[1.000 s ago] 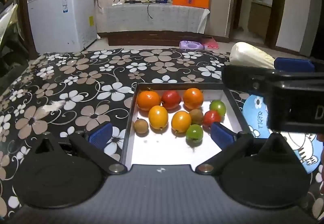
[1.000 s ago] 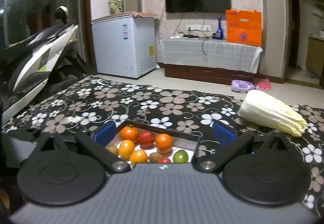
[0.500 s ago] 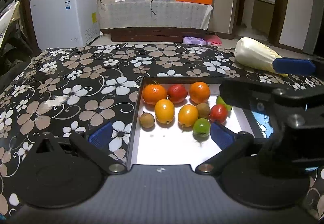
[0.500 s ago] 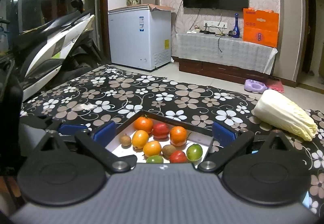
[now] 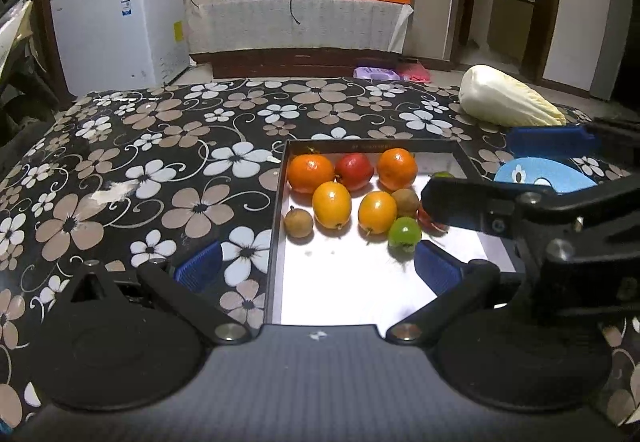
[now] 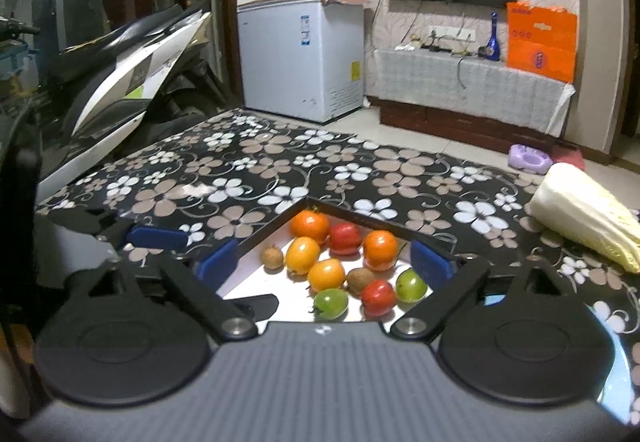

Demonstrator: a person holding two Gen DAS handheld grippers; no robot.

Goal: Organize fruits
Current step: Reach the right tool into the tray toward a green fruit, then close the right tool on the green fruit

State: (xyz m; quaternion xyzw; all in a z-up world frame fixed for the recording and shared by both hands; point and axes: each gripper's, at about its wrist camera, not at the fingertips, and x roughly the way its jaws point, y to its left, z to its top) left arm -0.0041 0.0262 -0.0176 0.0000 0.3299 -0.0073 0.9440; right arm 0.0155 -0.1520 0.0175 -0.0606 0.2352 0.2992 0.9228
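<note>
A black-rimmed tray (image 5: 276, 226) with a white floor holds several fruits. Among them are two oranges (image 5: 311, 174), a red fruit (image 5: 355, 171), two yellow-orange ones (image 5: 332, 205), a small brown one (image 5: 298, 223) and a green one (image 5: 405, 233). My left gripper (image 5: 316, 267) stands open at the tray's near left corner with nothing between its pads. My right gripper (image 5: 472, 168) hovers over the tray's right side and hides a red fruit (image 5: 430, 222) in part. In the right wrist view its jaws (image 6: 325, 262) are closing, and no fruit is pressed between them.
A napa cabbage (image 5: 508, 102) lies on the floral tablecloth (image 5: 160, 162) at the far right. A blue round mat (image 5: 540, 178) sits right of the tray. A scooter (image 6: 120, 82) stands at the table's left, and a white freezer (image 6: 300, 54) beyond it.
My right gripper has swung in over the tray's right side and tipped down, so more fruit shows in its view. Its pads stand a little closer together. The left gripper barely moved.
</note>
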